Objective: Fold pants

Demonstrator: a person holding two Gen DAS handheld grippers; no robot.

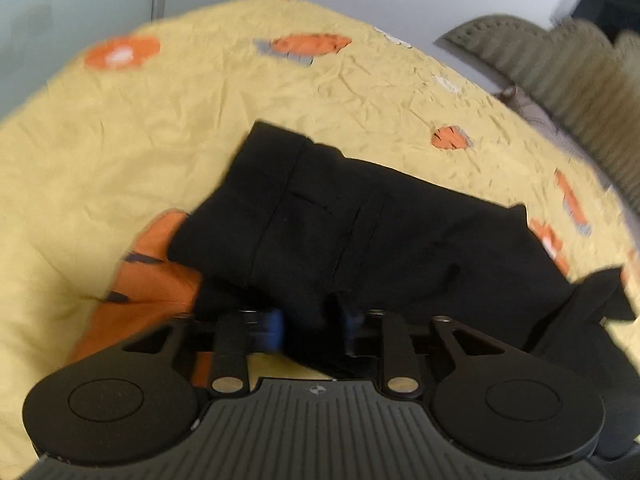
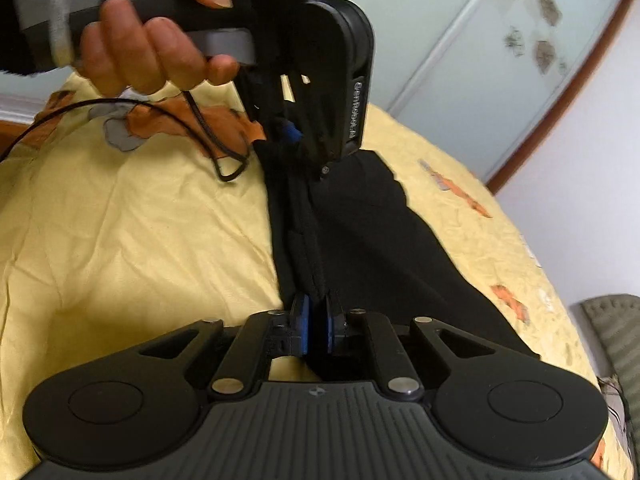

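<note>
pants (image 2: pixel 372 240), black, lie on the yellow bedspread (image 2: pixel 120 240) with orange prints. nearest, the right gripper (image 2: pixel 316 330) pinches their bunched edge tight between blue pads. beyond, along the same edge, the left gripper (image 2: pixel 294 136), held by a hand (image 2: pixel 152 52), has fabric between its part-spread jaws. its side lettering is too blurred to read.

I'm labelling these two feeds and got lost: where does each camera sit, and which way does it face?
Left wrist: on the left gripper, looking down at the black pants bunched between its pads.
Right wrist: on the right gripper, shut on the pants' edge, facing the left gripper and the hand holding it.
Shared: the pants, yellow bedsheet.
</note>
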